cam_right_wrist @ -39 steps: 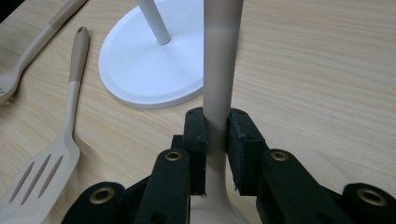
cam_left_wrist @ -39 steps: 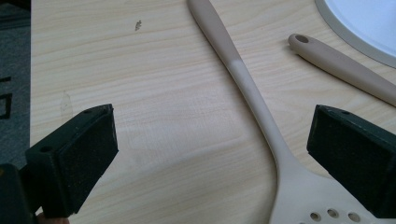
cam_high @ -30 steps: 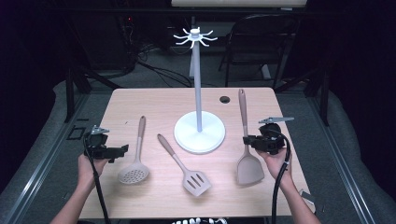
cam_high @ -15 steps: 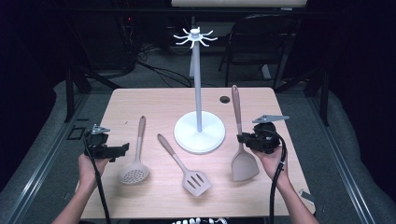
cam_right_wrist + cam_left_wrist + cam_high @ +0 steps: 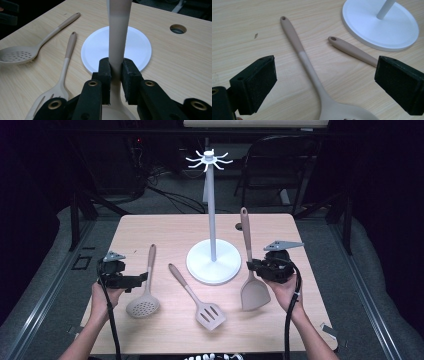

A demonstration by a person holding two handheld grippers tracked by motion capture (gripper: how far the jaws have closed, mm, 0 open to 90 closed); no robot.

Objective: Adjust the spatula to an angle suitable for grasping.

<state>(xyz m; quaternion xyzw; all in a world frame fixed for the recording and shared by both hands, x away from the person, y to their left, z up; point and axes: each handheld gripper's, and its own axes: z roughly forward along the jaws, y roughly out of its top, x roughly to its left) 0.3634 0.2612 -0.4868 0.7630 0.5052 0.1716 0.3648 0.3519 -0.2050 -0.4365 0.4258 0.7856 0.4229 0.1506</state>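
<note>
A dark folding chair point(image 5: 280, 167) stands behind the wooden table point(image 5: 150, 227), cables point(image 5: 165, 195) across the floor.

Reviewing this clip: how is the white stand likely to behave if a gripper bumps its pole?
The white stand is probably fairly steady: its wide round base lies flat on the table. But the pole is tall and thin, so a bump high up, near the hooks, may rock or tip it. Its smooth base might also slide on the wood.

A dark recording lab or studio: black drapes around a lone wooden table point(image 5: 150, 227), cables point(image 5: 170, 195) trailing over the grey floor point(image 5: 50, 270), and a folding chair point(image 5: 280, 165) behind.
</note>
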